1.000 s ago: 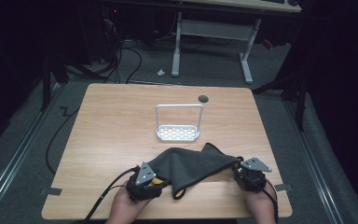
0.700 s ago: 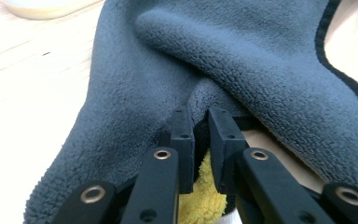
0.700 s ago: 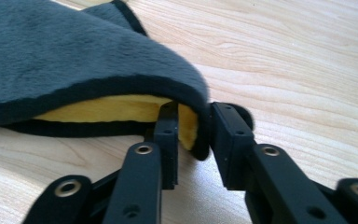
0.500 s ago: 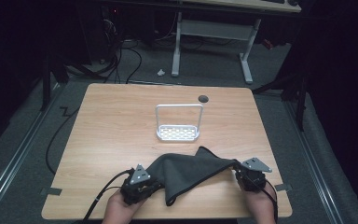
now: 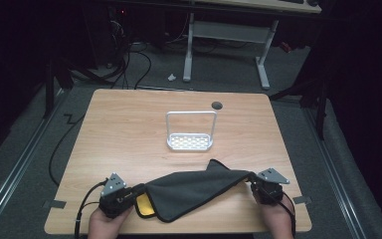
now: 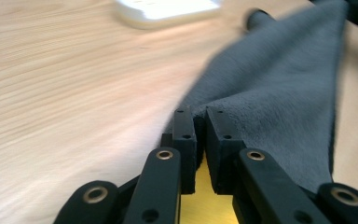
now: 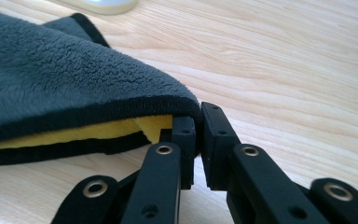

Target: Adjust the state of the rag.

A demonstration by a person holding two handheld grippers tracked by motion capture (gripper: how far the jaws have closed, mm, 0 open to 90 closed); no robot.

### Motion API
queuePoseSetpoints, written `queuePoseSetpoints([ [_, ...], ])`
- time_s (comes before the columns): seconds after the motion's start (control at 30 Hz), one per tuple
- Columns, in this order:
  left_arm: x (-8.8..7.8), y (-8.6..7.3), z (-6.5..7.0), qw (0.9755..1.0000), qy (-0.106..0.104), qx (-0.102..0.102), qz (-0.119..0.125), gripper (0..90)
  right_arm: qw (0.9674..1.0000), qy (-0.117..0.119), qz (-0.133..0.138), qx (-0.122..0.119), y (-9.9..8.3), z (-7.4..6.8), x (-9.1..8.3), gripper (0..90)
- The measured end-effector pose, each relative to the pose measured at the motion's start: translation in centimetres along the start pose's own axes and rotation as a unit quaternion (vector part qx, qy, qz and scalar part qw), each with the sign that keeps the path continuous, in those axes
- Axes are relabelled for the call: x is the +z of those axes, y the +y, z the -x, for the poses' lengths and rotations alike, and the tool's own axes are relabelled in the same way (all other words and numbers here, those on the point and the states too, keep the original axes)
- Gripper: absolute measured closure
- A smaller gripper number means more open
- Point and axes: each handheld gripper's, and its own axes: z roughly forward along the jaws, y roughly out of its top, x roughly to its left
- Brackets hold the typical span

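Grey cloth [image 5: 194,191] stretches between both clamped grippers.

Right gripper [image 7: 196,122] jaws nearly together, pinching corner of grey cloth [image 7: 65,74] (yellow underside, black trim). Cloth spreads left over wooden table [image 7: 284,60]. White rack [image 7: 103,5] base at top edge, blurry.
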Motion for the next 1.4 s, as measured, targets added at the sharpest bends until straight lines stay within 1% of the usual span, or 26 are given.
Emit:
queuePoseSetpoints([
  [0.07,-0.3,0.2,0.1,1.0,0.007,0.004,0.0,78.9,1.0,0.002,0.005,-0.003,0.1,-0.3,-0.1,85.6],
  [0.13,-0.8,0.4,0.9,0.9999,-0.003,0.004,-0.01,62.3,0.9999,0.003,0.01,-0.006,0.3,-0.5,-0.3,85.7],
  [0.2,-1.3,0.3,2.5,0.9997,-0.01,0.02,-0.003,55.6,0.9999,0.006,0.012,-0.006,0.3,-0.5,-0.4,85.7],
  [0.23,-1.3,0.3,2.5,0.9997,-0.01,0.02,-0.003,53.4,0.9999,0.006,0.012,-0.006,0.3,-0.5,-0.4,85.7],
  [0.27,-1.2,0.2,4.4,0.9986,-0.017,0.05,-0.003,50.1,0.9999,0.007,0.01,-0.004,0.3,-0.5,-0.2,85.6],
  [0.3,-1.2,0.2,4.4,0.9986,-0.017,0.05,-0.003,48.6,0.9999,0.007,0.01,-0.004,0.3,-0.5,-0.2,85.6],
  [0.37,-0.3,-0.5,6.5,0.9966,-0.024,0.078,-0.01,47.4,0.9999,0.01,0.007,-0.001,0.3,-0.5,-0.1,85.6],
  [0.43,-0.3,-0.5,7.2,0.9962,-0.02,0.085,-0.003,47.4,0.9999,0.01,0.009,-0.002,0.3,-0.5,-0.2,85.6],
  [0.5,-0.5,-0.5,7.3,0.996,-0.016,0.088,0.005,47.4,0.9999,0.011,0.01,0.0,0.3,-0.5,-0.3,85.6],
  [0.53,-1.3,0.0,6.8,0.9963,0.009,0.081,0.027,47.8,0.9999,0.012,0.011,0.001,0.3,-0.5,-0.4,85.5],
  [0.57,-1.3,0.0,6.8,0.9963,0.009,0.081,0.027,48.3,0.9999,0.012,0.012,0.0,0.3,-0.5,-0.4,85.5],
  [0.6,-1.7,0.2,5.9,0.9974,0.018,0.063,0.03,50.0,0.9998,0.014,0.011,0.001,0.3,-0.4,-0.3,85.5],
  [0.63,-2.5,0.2,4.9,0.9983,-0.004,0.031,0.049,53.2,0.9999,0.013,0.01,0.001,0.3,-0.4,-0.2,85.5],
  [0.67,-2.6,0.3,5.0,0.9981,-0.011,0.032,0.051,53.8,0.9998,0.015,0.009,0.001,0.3,-0.4,-0.1,85.5],
  [0.77,-2.0,0.3,7.1,0.9962,-0.042,0.066,0.038,53.0,0.9998,0.016,0.008,-0.002,0.3,-0.5,0.0,85.5],
  [0.83,-0.3,-0.4,8.3,0.9945,-0.056,0.088,-0.002,52.9,0.9999,0.015,0.007,-0.001,0.3,-0.6,0.0,85.5],
  [0.9,1.1,-1.1,8.6,0.9926,-0.07,0.093,-0.034,53.8,0.9999,0.015,0.005,0.001,0.3,-0.6,-0.1,85.5],
  [0.97,2.6,-1.8,8.8,0.9894,-0.078,0.095,-0.077,52.2,0.9999,0.016,0.006,0.002,0.3,-0.6,-0.1,85.4],
  [1.03,3.4,-2.3,9.0,0.9865,-0.084,0.101,-0.098,50.9,0.9999,0.016,0.005,0.001,0.2,-0.5,-0.1,85.4],
  [1.07,3.6,-2.5,9.1,0.9853,-0.08,0.109,-0.105,50.7,0.9999,0.016,0.004,0.001,0.2,-0.5,-0.1,85.4],
  [1.1,3.6,-2.7,9.4,0.9851,-0.066,0.124,-0.1,52.0,0.9999,0.016,0.003,0.003,0.2,-0.5,0.0,85.4],
  [1.13,3.6,-2.6,9.5,0.9841,-0.054,0.135,-0.102,59.5,0.9999,0.017,0.003,0.002,0.2,-0.5,0.0,85.5],
  [1.2,3.5,-2.5,9.4,0.9843,-0.049,0.134,-0.104,77.7,0.9998,0.017,0.004,0.001,0.2,-0.4,0.0,85.6],
  [1.23,3.4,-2.5,9.3,0.9849,-0.05,0.13,-0.102,83.7,0.9998,0.018,0.005,0.001,0.2,-0.4,-0.1,85.8],
  [1.33,2.6,-2.2,9.2,0.9859,-0.057,0.124,-0.097,88.3,0.9997,0.02,0.009,0.007,0.1,-0.4,-0.8,86.2],
  [1.4,1.1,-1.3,9.6,0.9876,-0.065,0.124,-0.071,88.8,0.9992,0.029,0.021,0.018,0.2,-0.3,-1.6,86.2],
])
